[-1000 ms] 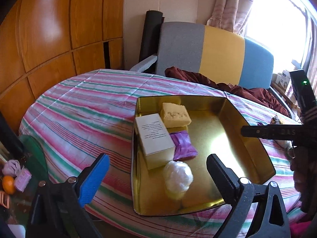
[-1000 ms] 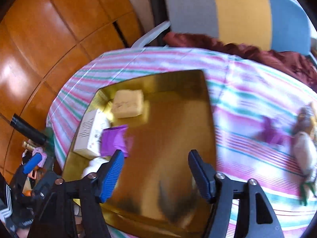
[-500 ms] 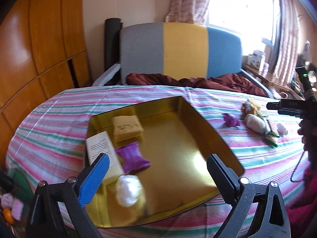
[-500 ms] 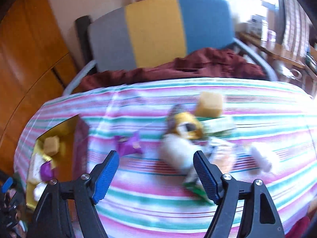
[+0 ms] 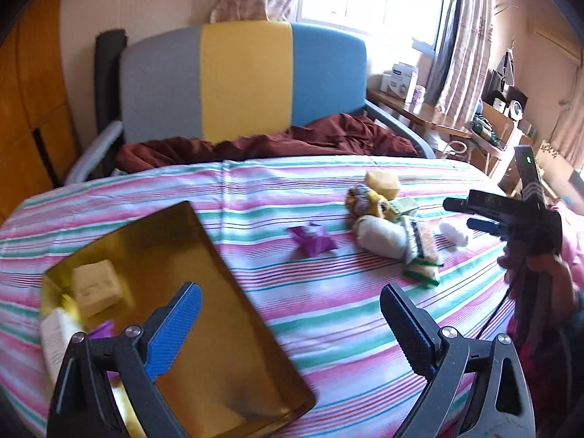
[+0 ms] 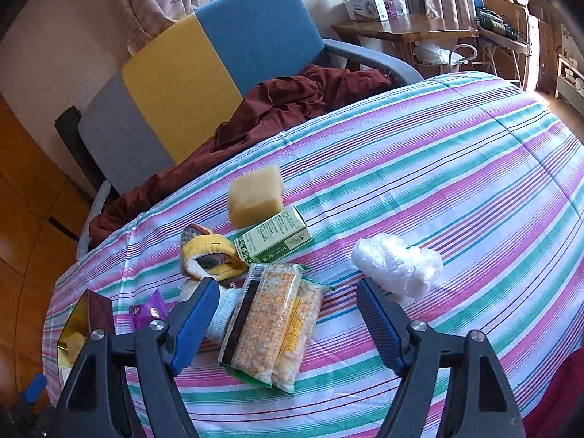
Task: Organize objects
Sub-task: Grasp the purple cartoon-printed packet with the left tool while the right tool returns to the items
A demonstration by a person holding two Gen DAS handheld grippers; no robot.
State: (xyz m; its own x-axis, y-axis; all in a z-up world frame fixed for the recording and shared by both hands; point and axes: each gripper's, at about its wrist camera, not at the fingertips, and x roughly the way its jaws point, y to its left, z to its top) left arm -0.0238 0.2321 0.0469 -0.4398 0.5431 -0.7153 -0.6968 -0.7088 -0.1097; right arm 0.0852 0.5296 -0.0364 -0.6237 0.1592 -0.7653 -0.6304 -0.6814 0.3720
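**Both grippers empty above a striped tabletop**

From the left wrist: the left gripper [image 5: 288, 314] hangs with its jaws spread wide and nothing between them, over the near right edge of the gold tin [image 5: 226, 328]. The tin sits at the left of the striped tabletop [image 5: 328, 310], its long axis running from the near edge away and to the left. Inside, at its far left end, lie a yellow sponge block [image 5: 95, 286] and a white box [image 5: 54, 339]. Right of the tin, well apart from it, a purple packet [image 5: 312, 239] lies alone; further right is a loose cluster of items. The right gripper [image 5: 471, 213] hovers beyond that cluster, seen side-on.

From the right wrist: the right gripper [image 6: 286, 314] has its jaws well apart, gripping nothing. Between them, on the cloth, lies a snack packet [image 6: 273, 319], long axis pointing away from the camera and slightly right. Far right of the tin [image 6: 78, 319], a white plastic wad [image 6: 398, 264] sits just beyond the right jaw. A green carton [image 6: 273, 235], a second sponge [image 6: 255, 195] and a yellow plush [image 6: 210, 257] lie behind the packet.
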